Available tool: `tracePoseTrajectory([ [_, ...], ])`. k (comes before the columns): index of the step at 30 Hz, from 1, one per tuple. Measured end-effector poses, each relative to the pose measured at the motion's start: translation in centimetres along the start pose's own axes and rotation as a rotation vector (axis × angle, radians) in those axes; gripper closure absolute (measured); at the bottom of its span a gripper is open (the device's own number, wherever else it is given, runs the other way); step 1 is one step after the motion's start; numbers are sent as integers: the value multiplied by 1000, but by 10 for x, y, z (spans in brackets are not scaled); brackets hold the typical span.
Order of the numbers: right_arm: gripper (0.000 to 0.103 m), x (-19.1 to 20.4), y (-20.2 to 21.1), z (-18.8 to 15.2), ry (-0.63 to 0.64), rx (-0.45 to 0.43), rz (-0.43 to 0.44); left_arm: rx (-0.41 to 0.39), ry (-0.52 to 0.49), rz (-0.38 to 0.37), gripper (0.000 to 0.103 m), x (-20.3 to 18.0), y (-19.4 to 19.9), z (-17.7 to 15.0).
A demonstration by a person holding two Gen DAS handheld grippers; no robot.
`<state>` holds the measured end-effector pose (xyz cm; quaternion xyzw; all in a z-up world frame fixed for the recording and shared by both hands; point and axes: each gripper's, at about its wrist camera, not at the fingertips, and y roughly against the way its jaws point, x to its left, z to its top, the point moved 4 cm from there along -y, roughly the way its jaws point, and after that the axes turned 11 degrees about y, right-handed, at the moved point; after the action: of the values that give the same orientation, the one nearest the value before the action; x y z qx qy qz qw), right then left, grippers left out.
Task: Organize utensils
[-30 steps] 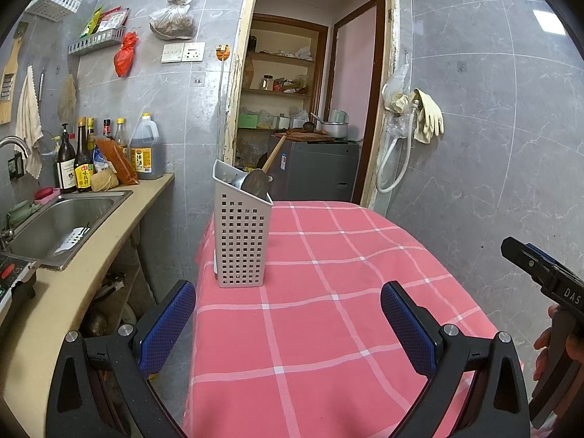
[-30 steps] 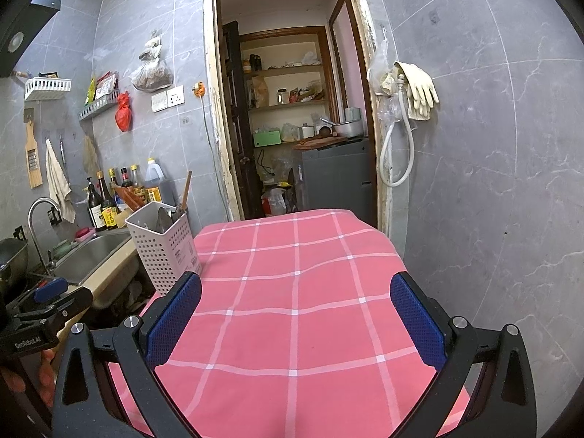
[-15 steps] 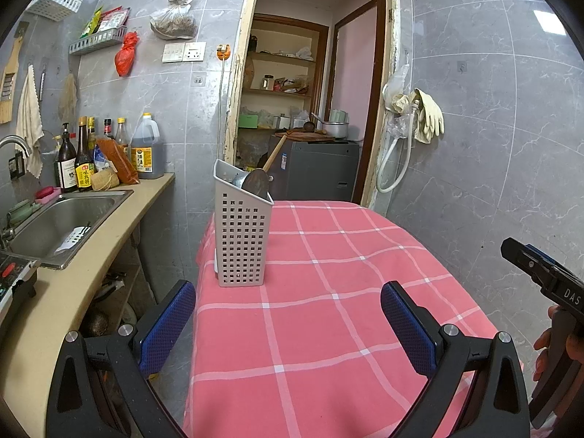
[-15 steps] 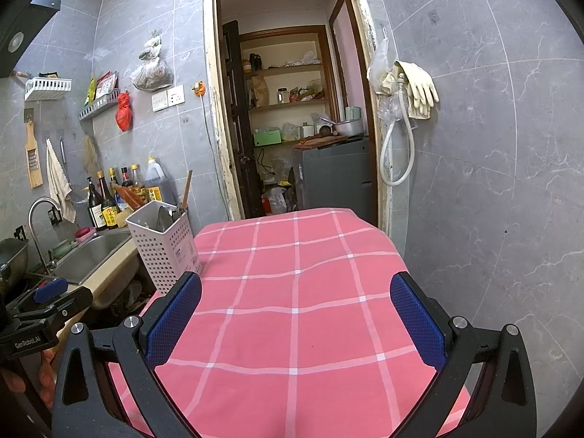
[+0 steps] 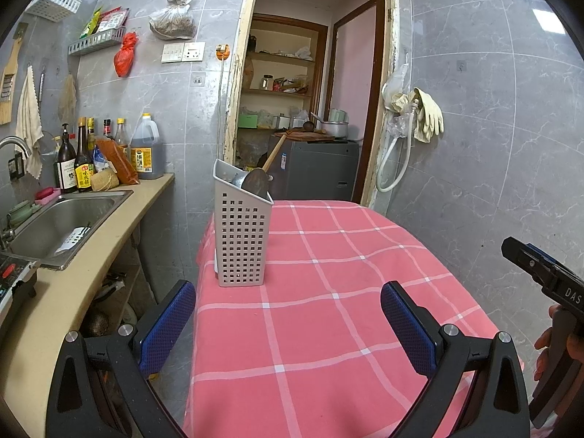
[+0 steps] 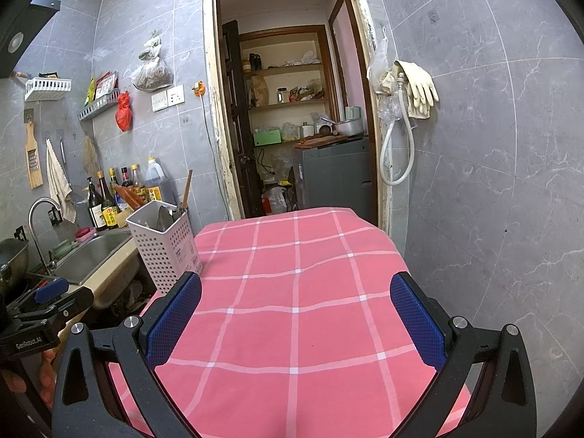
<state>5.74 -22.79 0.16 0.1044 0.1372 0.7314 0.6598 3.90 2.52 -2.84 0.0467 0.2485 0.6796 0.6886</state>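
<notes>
Grey-tiled kitchen, table under pink checked cloth (image 5: 328,321). Left gripper (image 5: 288,325) fingers spread wide, holding nothing; right gripper (image 6: 295,323) likewise wide apart, empty, both hovering over near table edge. White perforated plastic utensil holder (image 5: 241,233) stands upright at table's left edge, well ahead, metal ladle (image 5: 255,182) and wooden handle (image 5: 274,153) inside. No loose utensils visible on cloth; task looks finished or paused. Next move: locate any remaining utensil.

A table under a pink cloth with white checks (image 5: 328,328) bears one white perforated plastic utensil holder (image 5: 241,241) near its left edge
</notes>
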Motion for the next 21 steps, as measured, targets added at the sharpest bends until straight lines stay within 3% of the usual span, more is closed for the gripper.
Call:
tracePoseTrajectory([
  [21, 1, 5, 2, -8, 0, 10, 2, 28, -22, 13, 1, -2, -3, -6],
])
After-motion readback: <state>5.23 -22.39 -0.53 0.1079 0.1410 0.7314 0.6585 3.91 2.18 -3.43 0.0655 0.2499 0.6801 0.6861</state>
